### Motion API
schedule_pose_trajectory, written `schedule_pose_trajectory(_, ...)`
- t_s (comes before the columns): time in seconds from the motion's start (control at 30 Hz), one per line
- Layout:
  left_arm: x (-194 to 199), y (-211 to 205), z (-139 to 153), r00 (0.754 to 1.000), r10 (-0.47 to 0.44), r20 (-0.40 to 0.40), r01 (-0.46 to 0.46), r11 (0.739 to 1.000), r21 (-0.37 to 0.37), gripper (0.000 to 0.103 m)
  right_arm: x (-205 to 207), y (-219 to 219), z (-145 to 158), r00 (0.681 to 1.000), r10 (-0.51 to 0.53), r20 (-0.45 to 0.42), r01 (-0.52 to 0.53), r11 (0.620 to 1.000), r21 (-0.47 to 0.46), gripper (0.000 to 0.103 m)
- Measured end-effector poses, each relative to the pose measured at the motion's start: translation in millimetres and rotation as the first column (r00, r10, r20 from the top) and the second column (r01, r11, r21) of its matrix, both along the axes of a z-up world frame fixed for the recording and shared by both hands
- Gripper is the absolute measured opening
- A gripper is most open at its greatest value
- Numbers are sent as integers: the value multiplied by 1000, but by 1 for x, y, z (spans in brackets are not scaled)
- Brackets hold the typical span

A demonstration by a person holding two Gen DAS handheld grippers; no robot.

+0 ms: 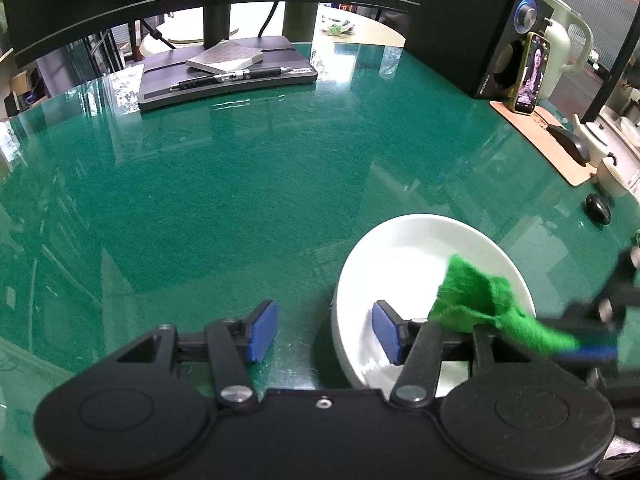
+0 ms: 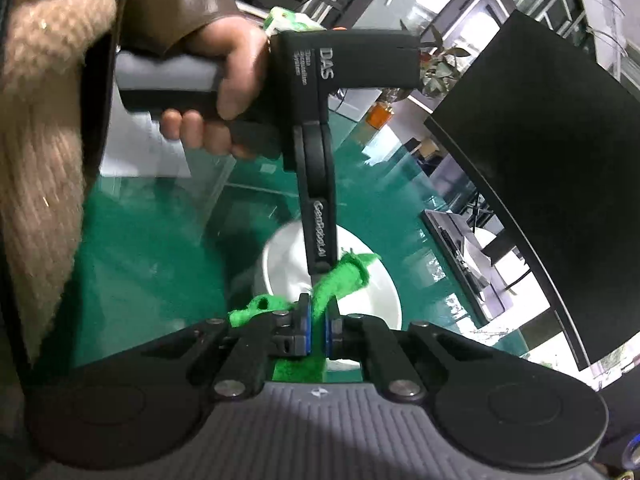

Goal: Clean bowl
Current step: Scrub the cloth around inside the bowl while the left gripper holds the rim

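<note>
A white bowl stands on the green glass-topped table at the lower right of the left wrist view. My left gripper is open; its right finger reaches inside the bowl and its left finger is outside the rim. My right gripper is shut on a green cloth. The cloth hangs into the bowl against its inner right side. The right gripper's body comes in blurred from the right edge of the left wrist view.
A dark folder with a notebook and a pen lies at the table's back. A speaker, a phone, a mouse on a mat and a small black object stand at right. A monitor looms over the table.
</note>
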State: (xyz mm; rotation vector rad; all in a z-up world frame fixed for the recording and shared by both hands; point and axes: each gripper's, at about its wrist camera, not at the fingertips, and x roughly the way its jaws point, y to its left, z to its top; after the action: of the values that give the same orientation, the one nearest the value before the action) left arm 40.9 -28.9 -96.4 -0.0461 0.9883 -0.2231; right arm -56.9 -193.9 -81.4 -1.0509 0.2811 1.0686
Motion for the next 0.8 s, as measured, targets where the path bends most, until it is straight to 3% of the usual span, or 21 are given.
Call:
schedule_pose_trajectory(0.1, -4, -4, 1, 1000, -17, -9, 17, 1000, 0, 52, 10, -6, -9, 995, -6, 95, 9, 1000, -25, 6)
schedule_pose_trajectory(0.2, -10, -10, 3, 998, -48, -29, 48, 999, 0, 49, 16, -5, -14, 992, -21, 125, 25, 999, -33, 7)
schedule_pose_trajectory(0.3, -10, -15, 6, 995, -81, -53, 81, 997, 1, 45, 17, -5, -15, 992, -14, 124, 19, 999, -37, 7)
schedule_pose_trajectory(0.57, 10, -20, 10, 995, -101, -21, 102, 993, 64, 47, 9, -8, -8, 991, 47, 124, -41, 998, -48, 6)
schedule_pose_trajectory(0.8, 13, -19, 2, 995, -82, -55, 82, 997, 3, 47, 4, -15, -5, 990, 40, 132, -32, 997, -67, 6)
